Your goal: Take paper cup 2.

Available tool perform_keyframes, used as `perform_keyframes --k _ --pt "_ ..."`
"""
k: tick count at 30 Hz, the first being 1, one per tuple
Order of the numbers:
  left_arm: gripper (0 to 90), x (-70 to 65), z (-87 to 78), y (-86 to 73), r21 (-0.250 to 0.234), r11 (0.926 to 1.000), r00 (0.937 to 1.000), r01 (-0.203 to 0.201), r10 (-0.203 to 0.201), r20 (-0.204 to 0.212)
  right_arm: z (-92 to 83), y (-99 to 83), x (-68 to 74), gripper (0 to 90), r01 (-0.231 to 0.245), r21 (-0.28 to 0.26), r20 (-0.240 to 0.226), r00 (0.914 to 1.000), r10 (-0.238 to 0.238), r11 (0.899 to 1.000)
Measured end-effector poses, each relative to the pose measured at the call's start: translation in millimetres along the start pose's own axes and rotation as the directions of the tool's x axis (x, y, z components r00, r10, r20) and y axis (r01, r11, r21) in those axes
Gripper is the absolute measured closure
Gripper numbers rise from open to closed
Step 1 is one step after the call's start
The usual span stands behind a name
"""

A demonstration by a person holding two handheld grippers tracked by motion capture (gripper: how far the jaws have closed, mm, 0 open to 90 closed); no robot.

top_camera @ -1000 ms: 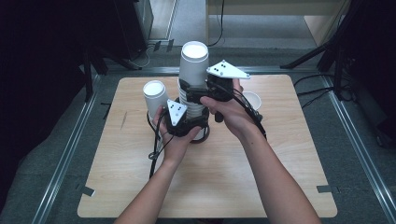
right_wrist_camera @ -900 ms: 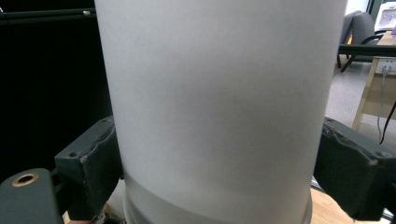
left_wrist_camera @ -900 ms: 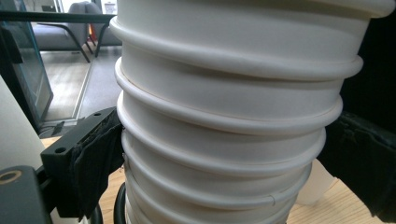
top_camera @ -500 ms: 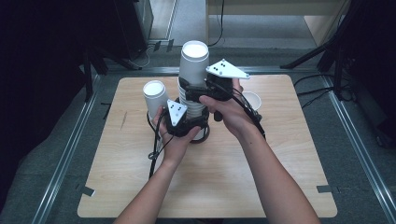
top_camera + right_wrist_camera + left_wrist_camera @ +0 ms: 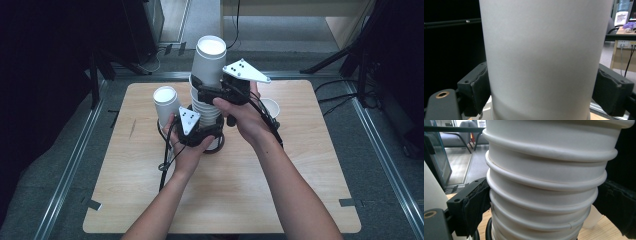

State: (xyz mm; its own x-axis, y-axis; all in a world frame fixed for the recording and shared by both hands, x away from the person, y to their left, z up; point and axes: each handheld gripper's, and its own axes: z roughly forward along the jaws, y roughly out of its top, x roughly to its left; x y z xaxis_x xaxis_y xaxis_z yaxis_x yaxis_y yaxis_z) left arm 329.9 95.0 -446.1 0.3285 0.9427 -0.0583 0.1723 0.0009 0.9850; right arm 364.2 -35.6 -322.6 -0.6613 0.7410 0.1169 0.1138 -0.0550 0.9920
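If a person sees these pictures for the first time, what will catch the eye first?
A tall stack of white paper cups rises at the middle of the wooden table. The left gripper clamps its lower part, and the right gripper, jaws just closing, grips the top cup. Another cup stack stands left.

Lab or office workspace: wooden table [image 5: 300, 200] on grey carpet, metal floor rails [image 5: 65, 175] frame left, office chair [image 5: 461, 132] upper left, desk [image 5: 624, 47] with cables right.
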Motion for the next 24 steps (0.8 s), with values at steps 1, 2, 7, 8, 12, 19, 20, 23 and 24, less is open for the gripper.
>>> perform_keyframes --k 1,2,7,8,12,19,20,23,24 --pt "3.2 0.0 0.0 0.0 0.000 1.0000 1.0000 0.000 0.000 0.000 -0.3 1.3 0.4 13.4 0.004 -0.003 0.005 1.0000 -0.004 1.000" --pt "3.2 0.2 -0.2 0.0 0.003 1.0000 1.0000 -0.004 0.004 0.000 -0.7 2.7 1.0 13.5 0.007 -0.012 0.008 0.9999 -0.006 1.000" --pt "3.2 0.1 -0.1 -0.1 0.002 1.0000 1.0000 -0.003 0.003 0.000 -4.0 11.2 2.5 14.4 -0.020 -0.047 0.019 0.9996 0.021 0.999" --pt "3.2 0.2 -0.1 -0.2 0.001 1.0000 1.0000 -0.004 0.004 0.001 -4.8 12.7 2.4 14.6 -0.023 -0.055 0.016 0.9996 0.024 0.998" --pt "3.3 0.2 -0.3 -0.1 0.002 1.0000 1.0000 -0.005 0.005 0.001 -7.6 17.7 3.6 14.8 -0.018 -0.068 0.027 0.9995 0.020 0.998" --pt "3.4 -0.1 -0.7 0.0 0.005 0.9999 0.9999 -0.011 0.011 -0.002 -15.2 25.9 6.2 14.9 -0.013 -0.108 0.032 0.9993 0.017 0.994" --pt "3.4 -0.2 -0.8 0.0 0.006 0.9999 0.9999 -0.010 0.010 -0.003 -16.2 26.9 6.2 14.9 -0.015 -0.113 0.030 0.9994 0.018 0.994" --pt "3.3 -0.5 -0.8 0.1 0.007 0.9999 0.9999 -0.009 0.009 -0.005 -20.4 31.0 6.3 14.9 -0.017 -0.131 0.029 0.9993 0.021 0.991" --pt "3.3 -0.6 -0.8 0.1 0.008 0.9999 0.9999 -0.009 0.009 -0.005 -21.8 32.3 6.4 14.9 -0.019 -0.135 0.030 0.9993 0.023 0.991"
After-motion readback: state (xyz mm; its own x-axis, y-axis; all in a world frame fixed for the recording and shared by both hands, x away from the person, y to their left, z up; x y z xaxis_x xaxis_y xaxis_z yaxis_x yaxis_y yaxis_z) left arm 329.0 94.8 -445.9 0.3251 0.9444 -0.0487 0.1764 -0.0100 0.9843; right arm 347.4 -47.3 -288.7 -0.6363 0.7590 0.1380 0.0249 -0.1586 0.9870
